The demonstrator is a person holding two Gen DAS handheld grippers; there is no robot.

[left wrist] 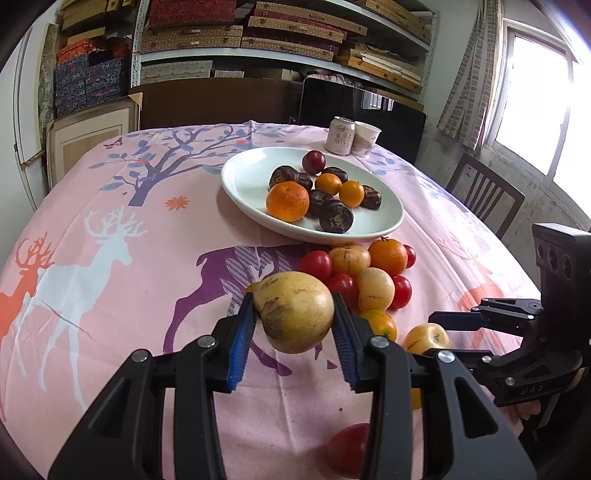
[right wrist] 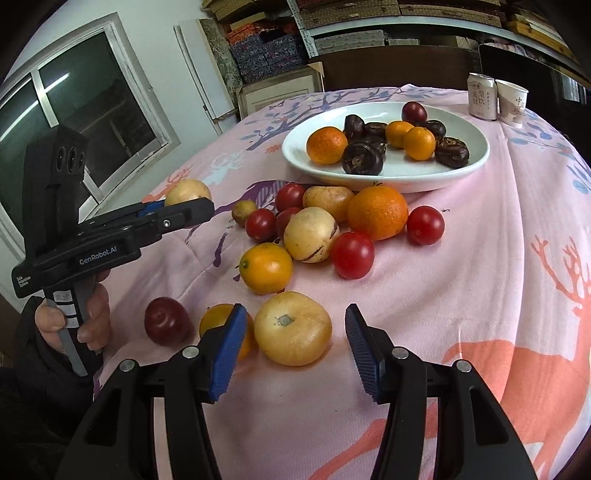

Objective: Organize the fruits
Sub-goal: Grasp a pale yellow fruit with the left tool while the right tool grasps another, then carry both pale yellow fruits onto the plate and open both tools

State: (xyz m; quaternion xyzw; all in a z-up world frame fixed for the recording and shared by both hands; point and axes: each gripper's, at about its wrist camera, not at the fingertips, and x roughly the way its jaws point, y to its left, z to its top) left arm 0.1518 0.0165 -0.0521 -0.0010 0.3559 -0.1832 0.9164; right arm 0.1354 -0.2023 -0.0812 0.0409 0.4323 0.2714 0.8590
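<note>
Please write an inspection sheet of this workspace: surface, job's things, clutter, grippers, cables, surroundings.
Surface: table under a pink deer-print cloth.
Job's things: white plate holding oranges and dark fruits; loose pile of tomatoes, oranges and yellow fruits in front of it.
Clutter: drink can and paper cup behind the plate.
Grippers: left hand-held gripper shut on a yellow fruit; right hand-held gripper open around another yellow fruit.
Cables: nothing seen.
Surroundings: shelves of boxes, window, chair.

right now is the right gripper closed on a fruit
No, the right gripper is open, and its pads stand clear of the pale yellow fruit lying between them.
</note>
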